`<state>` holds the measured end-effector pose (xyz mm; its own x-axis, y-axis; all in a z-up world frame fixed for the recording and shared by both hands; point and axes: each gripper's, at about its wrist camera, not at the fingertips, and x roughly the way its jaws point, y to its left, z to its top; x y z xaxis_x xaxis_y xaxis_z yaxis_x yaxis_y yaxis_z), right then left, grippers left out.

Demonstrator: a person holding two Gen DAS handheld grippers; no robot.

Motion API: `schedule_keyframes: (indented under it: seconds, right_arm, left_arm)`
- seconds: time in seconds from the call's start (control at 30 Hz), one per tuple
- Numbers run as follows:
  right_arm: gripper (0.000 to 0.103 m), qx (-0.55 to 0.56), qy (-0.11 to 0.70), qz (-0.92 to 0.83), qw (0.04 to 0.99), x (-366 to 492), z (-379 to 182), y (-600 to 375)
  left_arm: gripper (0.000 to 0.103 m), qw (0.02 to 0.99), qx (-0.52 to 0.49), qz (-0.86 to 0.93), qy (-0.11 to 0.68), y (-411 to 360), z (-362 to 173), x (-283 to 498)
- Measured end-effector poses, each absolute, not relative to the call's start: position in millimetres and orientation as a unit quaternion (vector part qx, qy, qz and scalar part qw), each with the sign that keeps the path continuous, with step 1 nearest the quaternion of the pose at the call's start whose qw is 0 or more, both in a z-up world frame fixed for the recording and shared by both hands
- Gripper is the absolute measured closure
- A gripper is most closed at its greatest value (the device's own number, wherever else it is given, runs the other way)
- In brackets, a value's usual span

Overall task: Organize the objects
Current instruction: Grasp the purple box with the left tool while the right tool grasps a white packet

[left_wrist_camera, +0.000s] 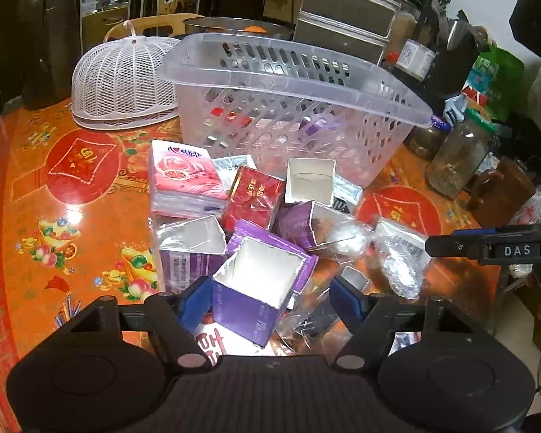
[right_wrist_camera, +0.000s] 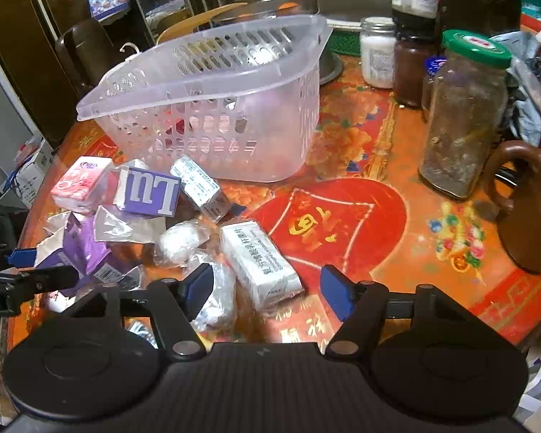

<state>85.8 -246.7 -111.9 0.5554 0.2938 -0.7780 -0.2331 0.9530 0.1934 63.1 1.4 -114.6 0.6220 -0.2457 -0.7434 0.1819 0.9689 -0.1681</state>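
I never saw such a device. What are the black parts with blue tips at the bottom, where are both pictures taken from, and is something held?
Each picture comes from a camera on a hand-held gripper, looking along its two fingers. The left gripper has an open purple carton between its blue fingers; whether they press it I cannot tell. The right gripper stands around a white box, not gripping. Cartons and packets lie before a clear basket on the orange table.

We noted an orange-red tablecloth (left_wrist_camera: 36, 195) printed with gold characters and fruit motifs. The basket (left_wrist_camera: 292, 83) was translucent white; cartons (left_wrist_camera: 259, 288) purple with silver insides; tissue pack (left_wrist_camera: 184, 176) pink; jar lid (right_wrist_camera: 476, 48) green; gripper pads (right_wrist_camera: 333, 288) blue.
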Motion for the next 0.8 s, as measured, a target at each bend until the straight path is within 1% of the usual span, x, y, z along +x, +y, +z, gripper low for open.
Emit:
schedule_keyframes:
  seconds: [0.07, 0.13, 0.2, 0.23, 0.27, 0.4, 0.53, 0.8]
  right_arm:
    - [0.037, 0.024, 0.458, 0.151, 0.875, 93, -118, -245]
    - [0.041, 0.025, 0.469, 0.156, 0.869, 97, -123, -244]
    - [0.049, 0.029, 0.475, 0.165, 0.864, 100, -126, -244]
    - [0.054, 0.031, 0.479, 0.169, 0.861, 101, -128, -244]
    - [0.057, 0.033, 0.48, 0.173, 0.86, 101, -128, -245]
    - [0.059, 0.032, 0.478, 0.181, 0.859, 98, -127, -244]
    - [0.06, 0.052, 0.473, 0.175, 0.862, 94, -118, -250]
    - [0.06, 0.068, 0.439, 0.175, 0.878, 74, -81, -257]
  left_arm:
    - [0.028, 0.902, -0.034, -0.118, 0.414, 0, -117, 63]
    - [0.028, 0.904, -0.034, -0.117, 0.41, 0, -119, 64]
    - [0.031, 0.904, -0.032, -0.117, 0.41, 0, -121, 65]
    - [0.036, 0.903, -0.033, -0.117, 0.411, 1, -122, 66]
    - [0.041, 0.902, -0.035, -0.118, 0.413, 2, -124, 67]
    - [0.049, 0.904, -0.041, -0.122, 0.408, 4, -124, 64]
    - [0.05, 0.907, -0.049, -0.126, 0.4, 6, -117, 57]
    - [0.05, 0.917, -0.08, -0.124, 0.37, 20, -88, 42]
